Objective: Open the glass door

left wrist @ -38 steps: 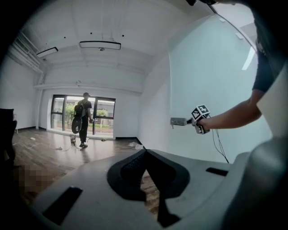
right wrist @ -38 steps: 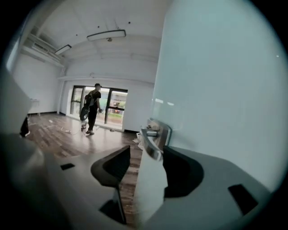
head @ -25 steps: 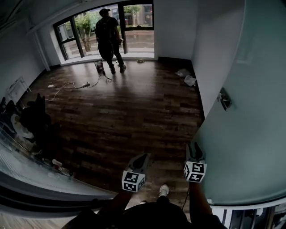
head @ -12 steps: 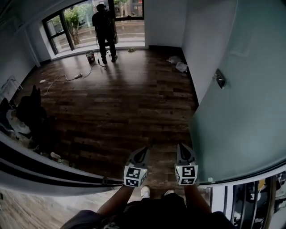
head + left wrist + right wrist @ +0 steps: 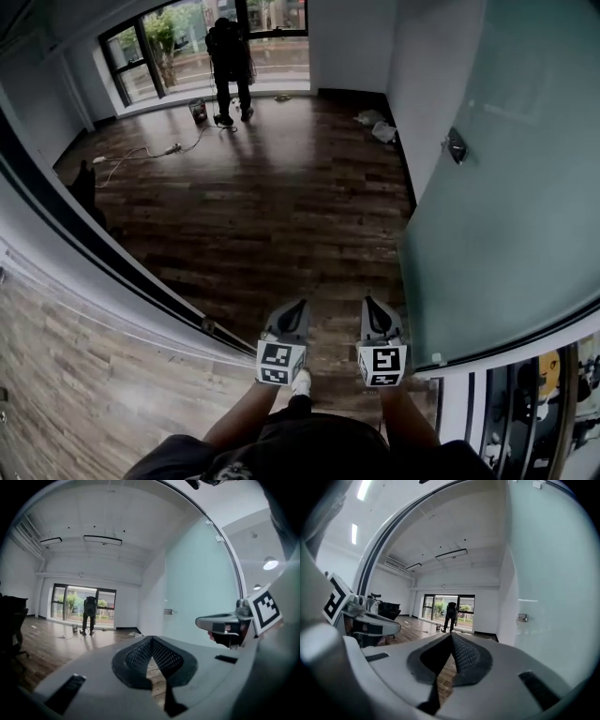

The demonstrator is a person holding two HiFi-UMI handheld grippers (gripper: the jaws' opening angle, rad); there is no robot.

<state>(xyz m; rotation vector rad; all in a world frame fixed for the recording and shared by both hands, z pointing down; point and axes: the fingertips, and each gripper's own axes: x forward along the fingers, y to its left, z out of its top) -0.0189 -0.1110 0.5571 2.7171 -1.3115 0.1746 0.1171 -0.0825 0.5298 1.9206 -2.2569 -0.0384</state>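
The door (image 5: 506, 206) stands swung into the room, a tall frosted pane along the right edge of the floor (image 5: 281, 216). Its small metal handle (image 5: 457, 146) sits high on the pane, well apart from both tools.

The left tongs (image 5: 298, 306) and the right tongs (image 5: 368, 302) are held side by side at the near edge of the floor, level with each other and pointing into the room. The left tongs are pressed together, tip to tip, with nothing between them. The left gripper view shows the dark pads meeting in a point (image 5: 151, 638). The right tongs are pressed together too and pinch nothing (image 5: 451, 634). They hang just beside the door's near bottom corner and do not touch it. A white shoe (image 5: 300, 380) shows on the floor below the two tools.

A dark frame (image 5: 94, 239) runs slantwise across the left side. At the far edge of the floor a person (image 5: 230, 58) stands by the window (image 5: 173, 42), facing the glass. A pale cable (image 5: 141, 155) trails over the boards toward the far left corner. Some light bags (image 5: 377, 127) lie in the far right corner, against the wall.

From the right gripper view the door (image 5: 553, 573) fills the whole right side, its handle (image 5: 522, 617) small and far off.
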